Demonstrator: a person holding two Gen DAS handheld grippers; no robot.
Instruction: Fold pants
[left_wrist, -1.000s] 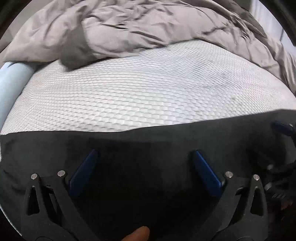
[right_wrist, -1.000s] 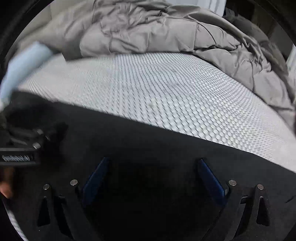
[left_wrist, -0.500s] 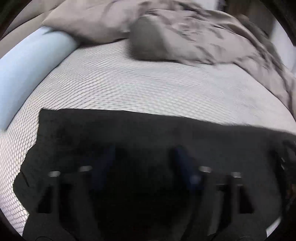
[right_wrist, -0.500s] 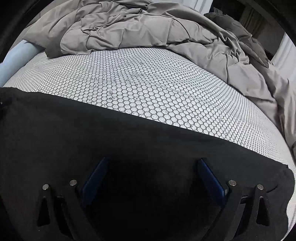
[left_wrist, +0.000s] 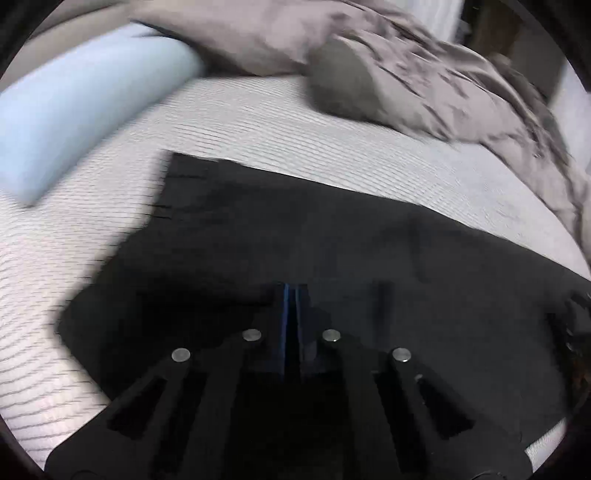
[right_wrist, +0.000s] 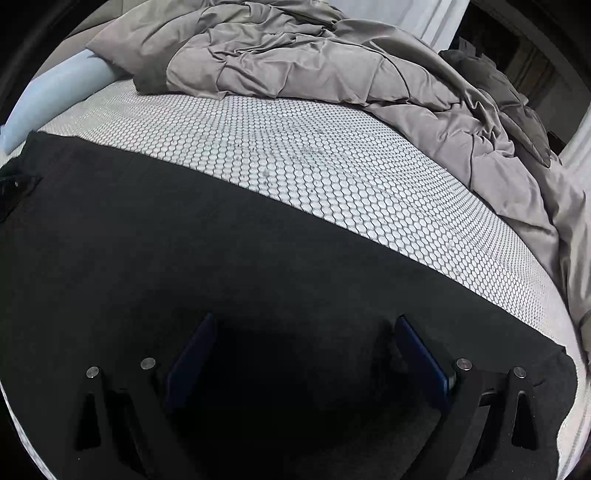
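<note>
White bed (right_wrist: 332, 192) with a honeycomb sheet fills both views. Black pants (right_wrist: 184, 240) lie flat across its near side. A gray blanket (right_wrist: 314, 62) is bunched up at the far end, beside a pale blue pillow (left_wrist: 81, 107). Left tongs (left_wrist: 291, 295) have just closed tight over the pants (whether cloth is pinched, I cannot tell). Right tongs (right_wrist: 303, 332) stand wide open above the pants, holding nothing.

Beyond the black pants (right_wrist: 184, 258), a broad band of bare honeycomb-patterned mattress (right_wrist: 332, 177) lies open across the middle of the bed. A rumpled grey comforter (right_wrist: 295, 62) walls off its far side and right edge, and a pale blue bolster pillow (left_wrist: 74, 110) blocks the left side.
</note>
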